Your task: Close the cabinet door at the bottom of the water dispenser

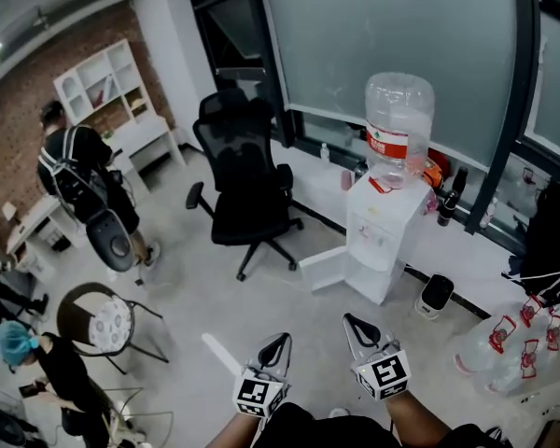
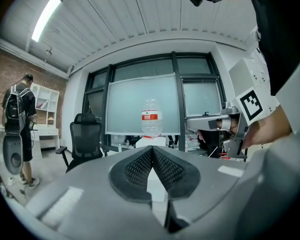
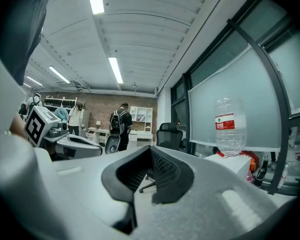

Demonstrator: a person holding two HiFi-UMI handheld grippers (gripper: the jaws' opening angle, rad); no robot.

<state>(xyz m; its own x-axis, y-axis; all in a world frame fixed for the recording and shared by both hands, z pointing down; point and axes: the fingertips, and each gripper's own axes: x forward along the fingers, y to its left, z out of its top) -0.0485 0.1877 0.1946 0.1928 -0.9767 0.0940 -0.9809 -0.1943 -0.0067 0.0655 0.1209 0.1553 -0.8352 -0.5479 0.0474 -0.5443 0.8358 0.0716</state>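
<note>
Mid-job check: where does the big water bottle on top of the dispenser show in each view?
Head view: water bottle upper right of centre, on the water dispenser.
Left gripper view: bottle at the centre.
Right gripper view: bottle right of centre.
Shared landmark: the black office chair, left of the bottle in each.

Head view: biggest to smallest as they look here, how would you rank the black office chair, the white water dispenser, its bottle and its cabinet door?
1. black office chair
2. water dispenser
3. bottle
4. cabinet door, open and seen at an angle
</note>
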